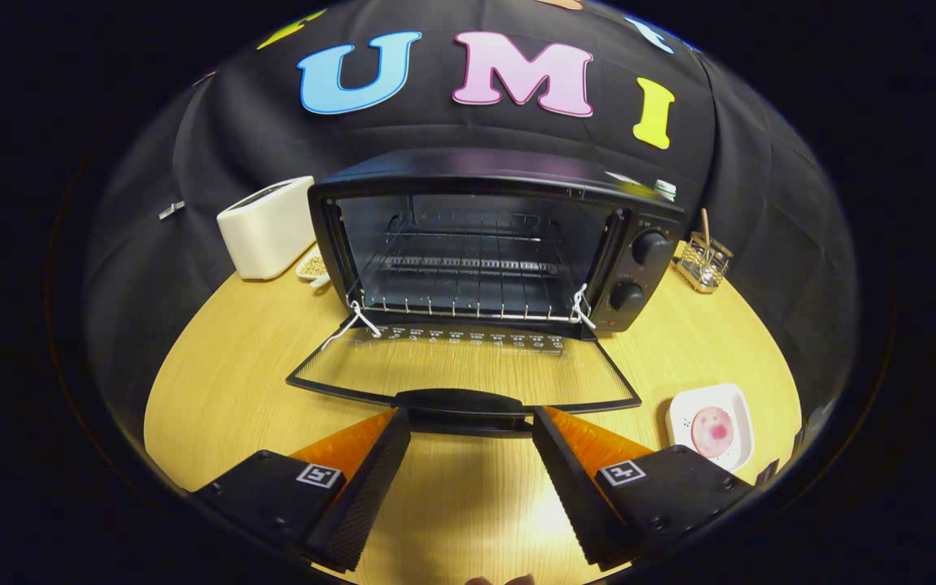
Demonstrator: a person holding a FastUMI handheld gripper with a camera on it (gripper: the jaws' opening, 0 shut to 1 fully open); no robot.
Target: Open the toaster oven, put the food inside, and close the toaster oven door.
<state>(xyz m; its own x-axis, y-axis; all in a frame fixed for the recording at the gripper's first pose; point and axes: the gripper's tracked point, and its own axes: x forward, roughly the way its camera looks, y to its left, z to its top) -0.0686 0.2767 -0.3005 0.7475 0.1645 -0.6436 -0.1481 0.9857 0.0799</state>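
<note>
Toaster oven [500, 244] sits on the wooden table [224, 390] beyond the gripper [470, 426], its glass door [468, 366] dropped fully open and lying flat toward the fingers, wire rack bare inside. The door's handle [461, 402] lies just ahead of the fingertips, in the gap between them; the fingers are spread apart and grasp nothing. Pink food [712, 431] rests on a white plate [738, 405] right of the right finger. A white toaster [265, 227] stands far left.
</note>
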